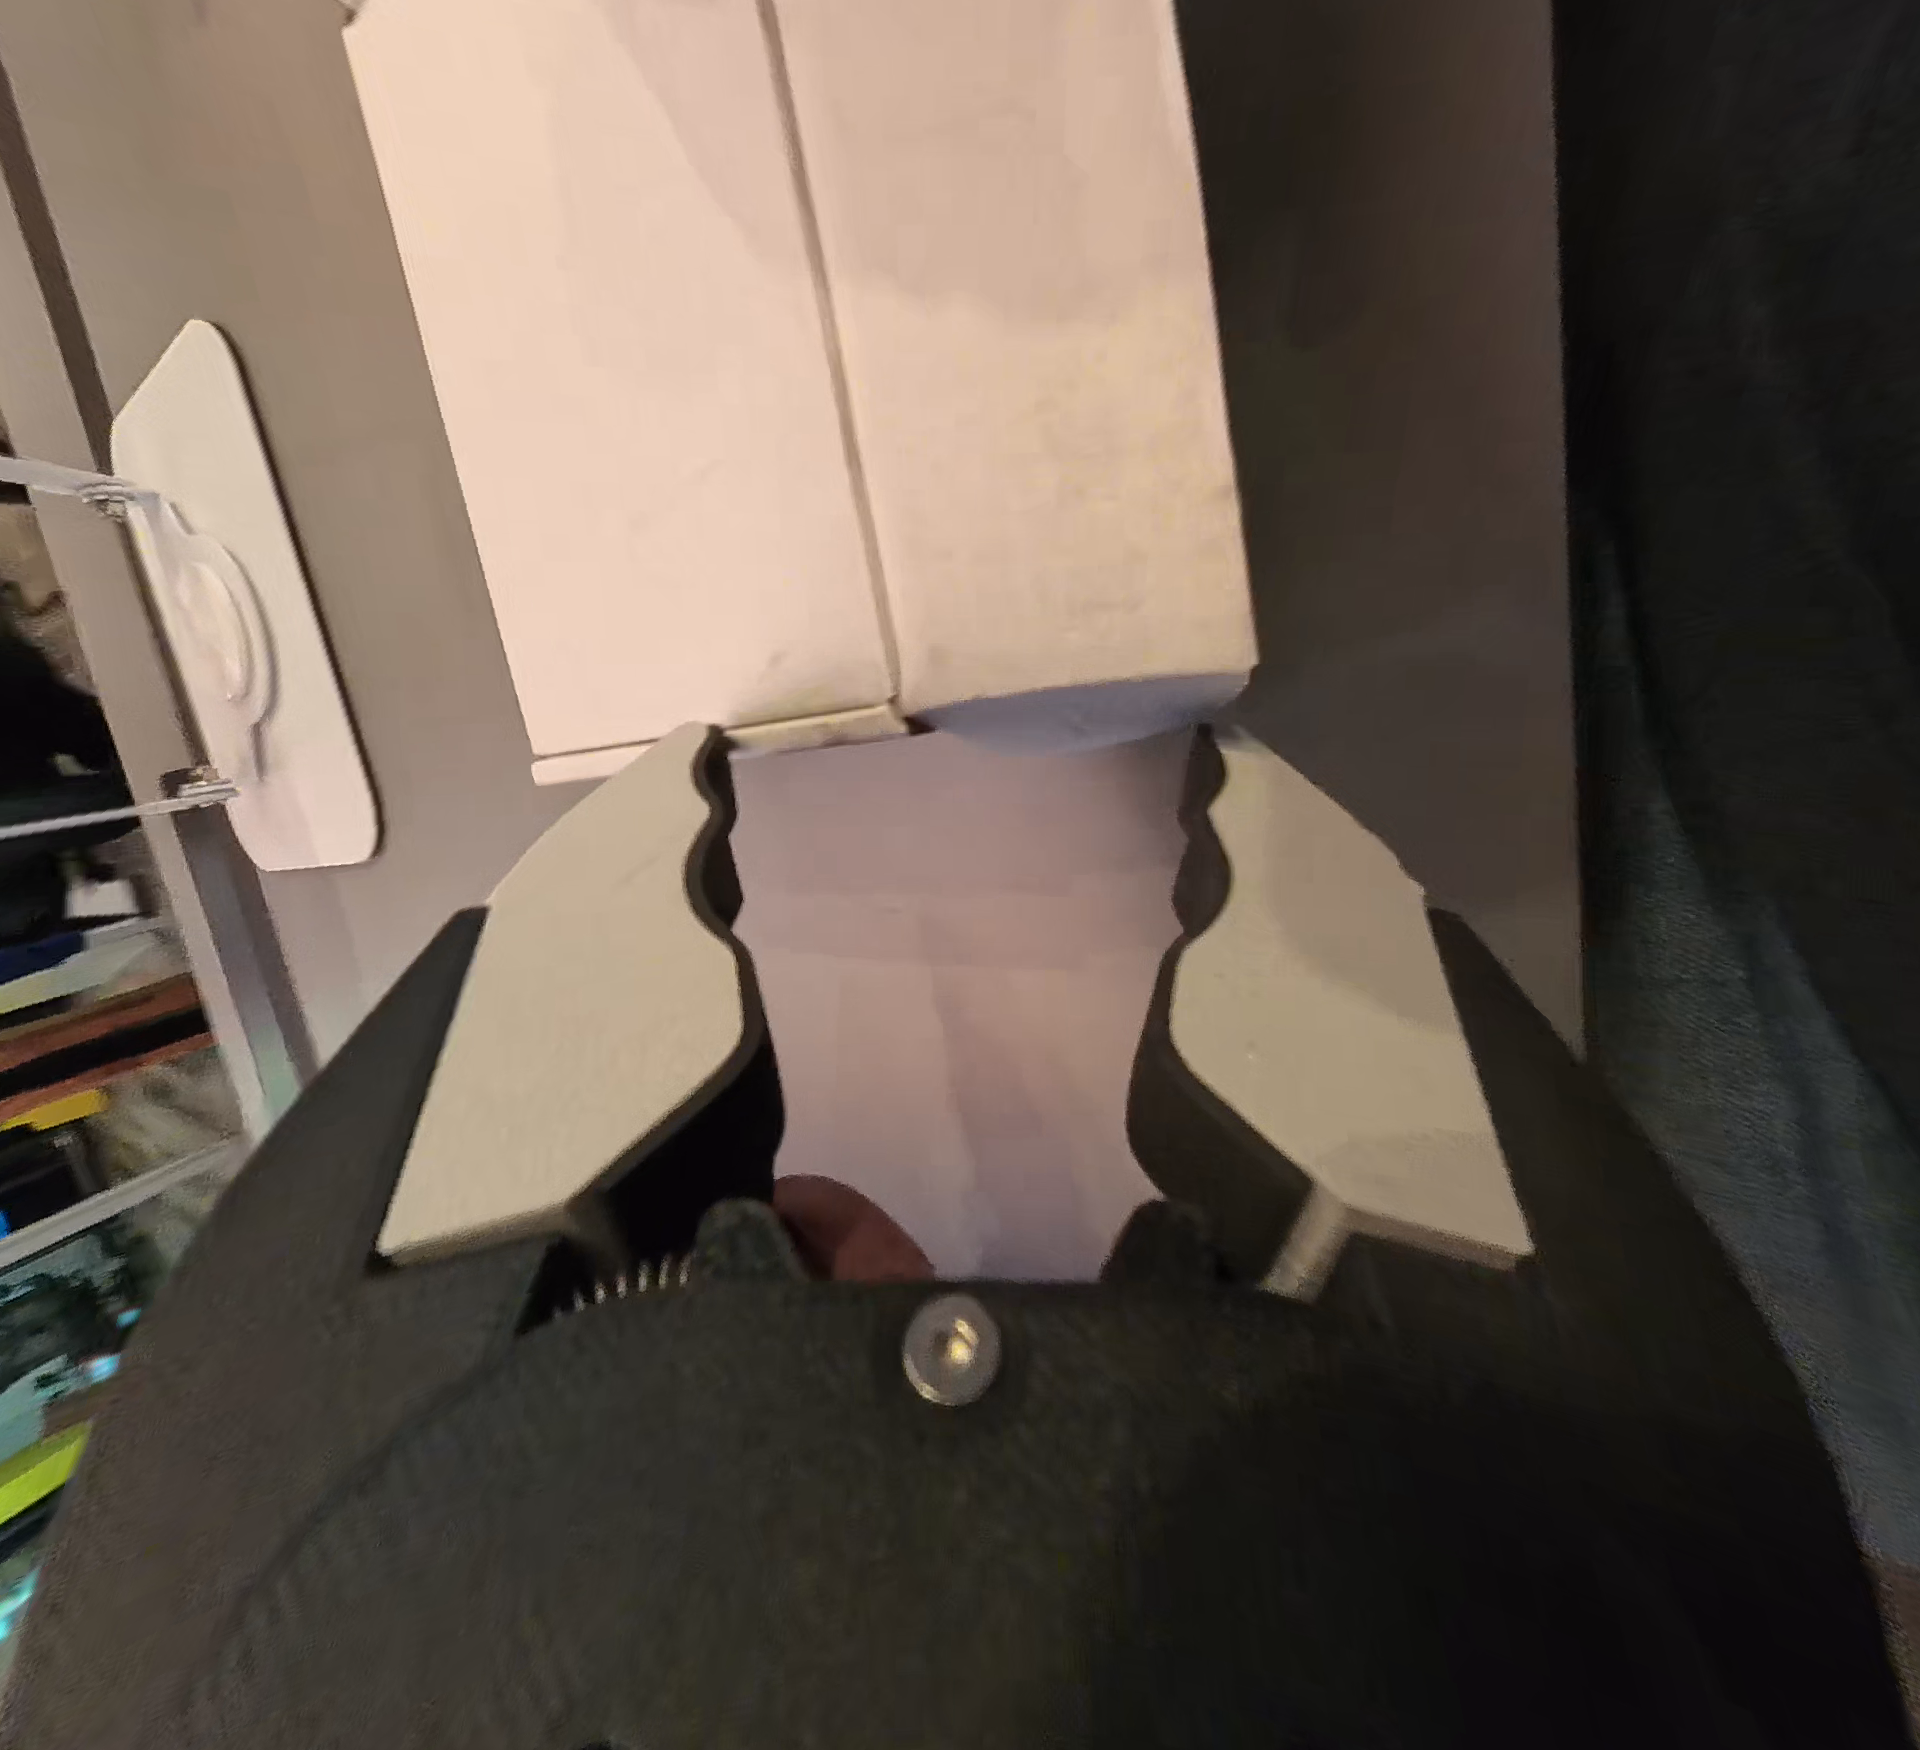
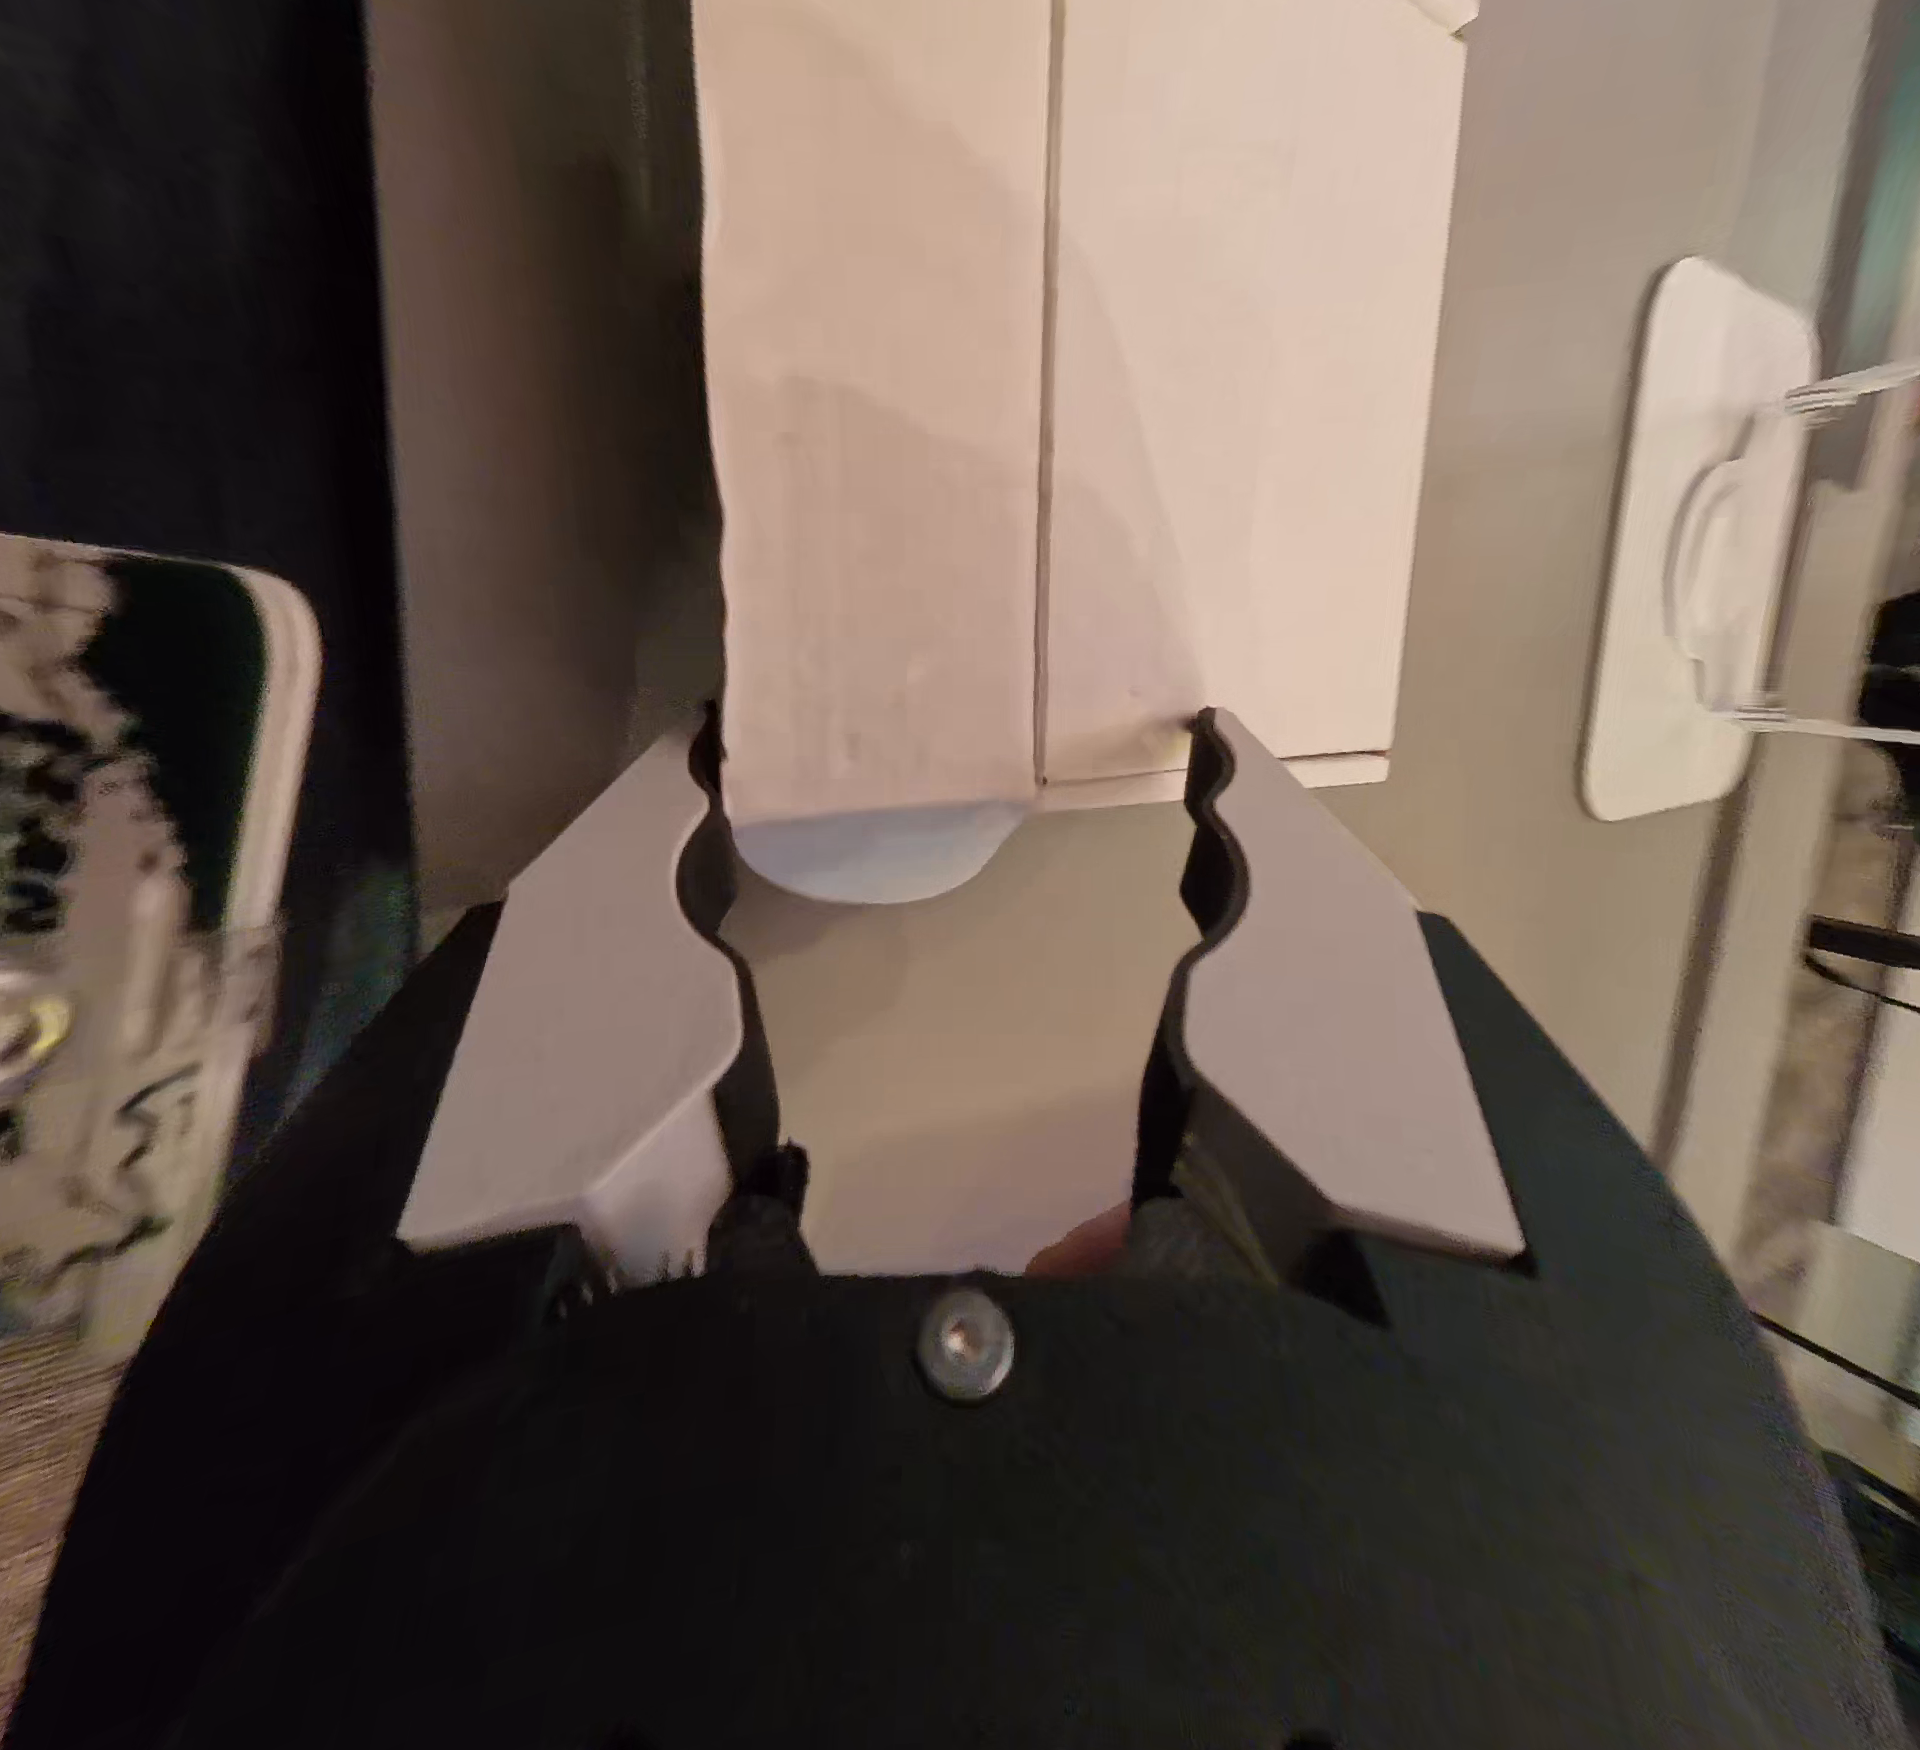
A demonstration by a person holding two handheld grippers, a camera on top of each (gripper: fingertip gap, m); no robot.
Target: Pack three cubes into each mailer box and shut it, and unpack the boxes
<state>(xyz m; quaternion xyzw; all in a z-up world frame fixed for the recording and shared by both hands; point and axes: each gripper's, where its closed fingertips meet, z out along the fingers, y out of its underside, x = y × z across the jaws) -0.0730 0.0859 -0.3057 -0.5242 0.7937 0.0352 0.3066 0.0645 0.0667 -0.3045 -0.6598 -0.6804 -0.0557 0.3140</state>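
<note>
In the left wrist view, a white adhesive hook plate sits on the grey surface off to the left of the left gripper, well apart from it. Straight ahead of the spread fingertips lies a white mailer box, lid down, a seam running lengthwise along its top. The left gripper's jaws stand wide and hold nothing; their tips sit at the box's near edge, either side of the half-round thumb notch, though whether they touch the card I cannot tell. To the right hangs dark cloth.

In the right wrist view, a blurred shiny object sits left of the right gripper (too smeared to name). Ahead of the fingertips is a white mailer box, also closed, with its seam and its half-round thumb notch just inside the left fingertip. The right gripper is likewise spread wide and empty, tips at the near edge. Another white hook plate lies well off to the right.

No cubes show in either view. The lid looks shut, so packing of this box seems finished, or unpacking has yet to begin; which, I cannot say. Whether the two views show one box or two is also unclear. With both grippers at the notch edge, lifting the lid looks the likelier step in hand.
</note>
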